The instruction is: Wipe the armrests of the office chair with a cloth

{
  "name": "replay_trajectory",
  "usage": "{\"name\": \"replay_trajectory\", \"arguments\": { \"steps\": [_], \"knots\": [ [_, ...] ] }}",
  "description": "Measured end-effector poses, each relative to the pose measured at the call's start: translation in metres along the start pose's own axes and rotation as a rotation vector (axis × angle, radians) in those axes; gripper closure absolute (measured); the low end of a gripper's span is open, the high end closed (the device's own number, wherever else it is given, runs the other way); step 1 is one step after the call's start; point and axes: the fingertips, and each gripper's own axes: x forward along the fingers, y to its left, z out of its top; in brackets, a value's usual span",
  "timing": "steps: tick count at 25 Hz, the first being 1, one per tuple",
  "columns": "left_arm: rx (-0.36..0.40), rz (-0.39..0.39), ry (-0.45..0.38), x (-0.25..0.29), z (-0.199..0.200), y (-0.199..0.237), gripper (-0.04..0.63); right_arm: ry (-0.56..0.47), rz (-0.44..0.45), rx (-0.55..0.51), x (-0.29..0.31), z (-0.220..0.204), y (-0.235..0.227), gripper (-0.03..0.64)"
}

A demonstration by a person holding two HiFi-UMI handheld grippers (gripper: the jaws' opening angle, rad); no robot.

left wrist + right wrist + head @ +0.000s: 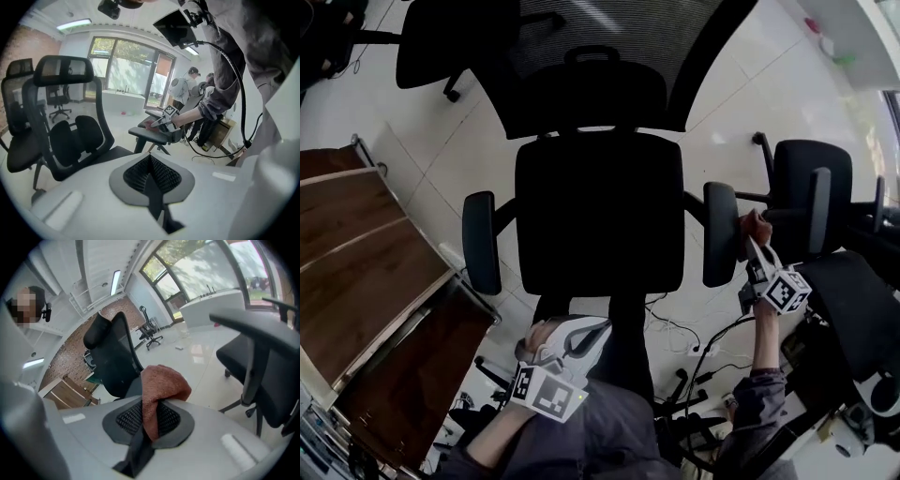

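Note:
A black office chair (600,211) stands below me, with its left armrest (481,242) and right armrest (721,232) on either side of the seat. My right gripper (754,236) is shut on a reddish-brown cloth (757,225) and holds it at the outer edge of the right armrest. In the right gripper view the cloth (159,387) bulges out of the shut right gripper (149,411). My left gripper (577,336) hangs near my body, away from the chair. In the left gripper view the left gripper (151,159) is shut on nothing, and the cloth (149,124) rests on the right armrest (152,135).
A wooden desk (356,272) stands at the left. A second black chair (811,187) is close to the right armrest, and another (441,37) is at the top left. Cables (694,347) lie on the white tiled floor. People (187,89) stand by the far window.

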Motion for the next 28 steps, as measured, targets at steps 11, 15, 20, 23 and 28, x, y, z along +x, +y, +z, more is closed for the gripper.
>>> {"name": "replay_trajectory", "arguments": {
  "steps": [11,15,20,23,28],
  "knots": [
    [0.028,0.033,-0.083,-0.110,-0.046,0.042,0.580,-0.239,-0.077,0.033,0.013,-0.034,0.169,0.572],
    [0.002,0.013,-0.046,-0.119,-0.069,0.041,0.580,-0.229,-0.310,0.109,0.072,-0.078,0.137,0.572],
    [-0.031,-0.004,0.008,-0.114,-0.092,0.044,0.580,-0.218,-0.629,0.112,0.115,-0.105,0.063,0.572],
    [-0.047,-0.017,0.039,-0.108,-0.106,0.047,0.580,-0.231,-0.714,0.154,0.130,-0.110,0.026,0.572],
    [-0.059,-0.041,0.080,-0.101,-0.120,0.042,0.580,-0.218,-0.701,0.209,0.153,-0.115,-0.001,0.572]
  ]
}}
